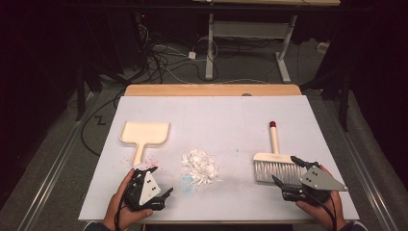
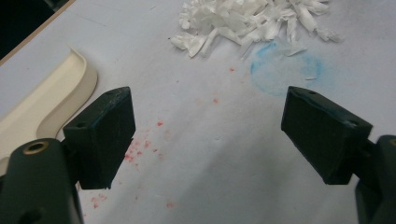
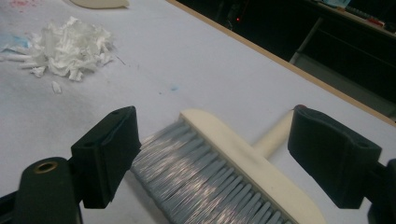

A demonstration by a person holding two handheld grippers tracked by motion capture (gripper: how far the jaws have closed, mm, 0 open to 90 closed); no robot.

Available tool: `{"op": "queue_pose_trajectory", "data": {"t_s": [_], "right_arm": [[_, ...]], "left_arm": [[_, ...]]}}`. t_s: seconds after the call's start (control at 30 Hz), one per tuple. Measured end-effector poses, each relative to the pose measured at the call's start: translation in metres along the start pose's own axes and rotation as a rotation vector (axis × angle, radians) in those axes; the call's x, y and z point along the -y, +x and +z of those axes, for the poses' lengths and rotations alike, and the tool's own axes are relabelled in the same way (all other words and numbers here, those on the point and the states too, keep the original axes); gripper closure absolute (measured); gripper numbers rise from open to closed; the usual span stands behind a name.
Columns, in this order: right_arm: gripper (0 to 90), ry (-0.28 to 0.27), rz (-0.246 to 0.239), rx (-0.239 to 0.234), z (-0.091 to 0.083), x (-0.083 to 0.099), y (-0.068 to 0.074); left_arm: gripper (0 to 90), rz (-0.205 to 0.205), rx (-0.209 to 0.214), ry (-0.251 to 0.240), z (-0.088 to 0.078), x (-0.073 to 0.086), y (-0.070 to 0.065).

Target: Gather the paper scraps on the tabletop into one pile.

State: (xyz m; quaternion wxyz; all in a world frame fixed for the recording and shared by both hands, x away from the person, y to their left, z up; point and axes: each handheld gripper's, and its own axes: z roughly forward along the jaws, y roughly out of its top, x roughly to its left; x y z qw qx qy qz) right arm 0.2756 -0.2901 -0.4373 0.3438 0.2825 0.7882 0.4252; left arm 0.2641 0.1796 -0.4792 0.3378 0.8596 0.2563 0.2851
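At the table's near edge, the right gripper hangs over the brush, jaws spread wide around its bristles, gripping nothing. The left gripper, also wide open and empty, sits just below the dustpan. Bare white tabletop separates both from the paper scraps heaped between them.

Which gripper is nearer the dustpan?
Left. The left gripper sits just below the dustpan handle; the right gripper is across the table, at the brush.
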Motion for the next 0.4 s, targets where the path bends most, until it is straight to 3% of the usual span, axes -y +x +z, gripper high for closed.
{"op": "queue_pose_trajectory", "data": {"t_s": [0.4], "right_arm": [[17.6,-0.008,0.005,-0.008,0.0000,-0.0003,-0.0001]], "left_arm": [[16.6,-0.003,-0.004,0.009,0.0040,-0.0026,0.0006]]}}
